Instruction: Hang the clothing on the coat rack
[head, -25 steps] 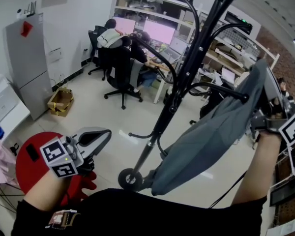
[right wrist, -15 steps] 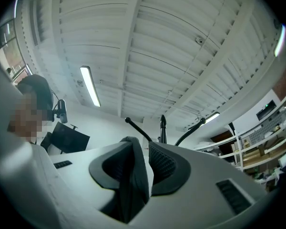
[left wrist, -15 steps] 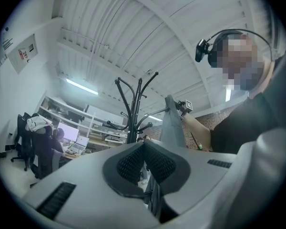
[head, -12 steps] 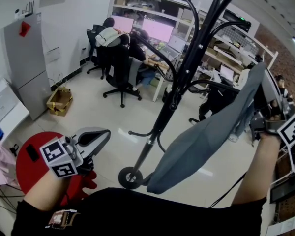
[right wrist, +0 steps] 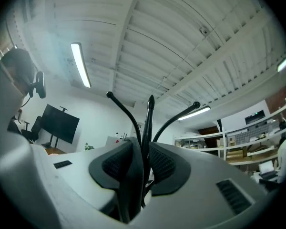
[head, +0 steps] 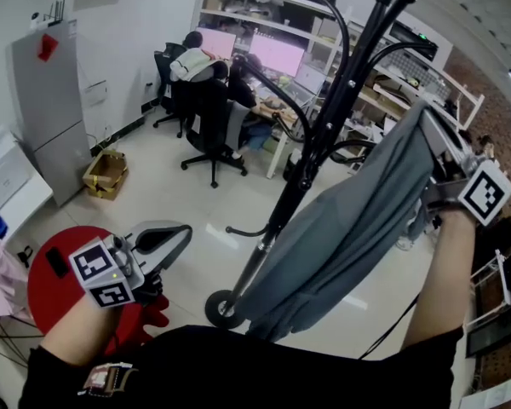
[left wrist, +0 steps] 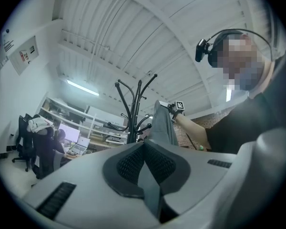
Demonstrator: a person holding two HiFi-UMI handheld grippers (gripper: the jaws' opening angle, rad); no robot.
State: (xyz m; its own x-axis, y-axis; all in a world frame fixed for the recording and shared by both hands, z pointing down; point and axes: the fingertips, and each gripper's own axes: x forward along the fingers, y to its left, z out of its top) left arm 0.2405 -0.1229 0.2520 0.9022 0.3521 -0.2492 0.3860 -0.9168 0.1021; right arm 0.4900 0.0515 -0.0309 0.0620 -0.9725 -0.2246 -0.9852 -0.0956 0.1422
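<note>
A black coat rack (head: 319,135) with curved hooks rises from its round base (head: 225,308) in the middle of the head view. A grey garment (head: 341,237) hangs from my right gripper (head: 439,143), which is shut on its top edge just right of the rack's upper arms. The cloth drapes down to the left across the pole. In the right gripper view the grey fabric (right wrist: 128,185) is pinched between the pads, with the hooks (right wrist: 150,113) close beyond. My left gripper (head: 175,235) is low at the left, shut and empty. The left gripper view shows the rack (left wrist: 132,113) and garment (left wrist: 163,125) ahead.
People sit on office chairs (head: 206,122) at desks with pink-lit monitors (head: 274,56) behind the rack. A grey cabinet (head: 51,109) and a cardboard box (head: 105,175) stand at the left wall. A red round stool (head: 55,271) lies under my left gripper. Shelves (head: 409,75) fill the back right.
My right gripper has moved left toward the rack with the garment, and the cloth now hangs across the pole. The left gripper has stayed still.
</note>
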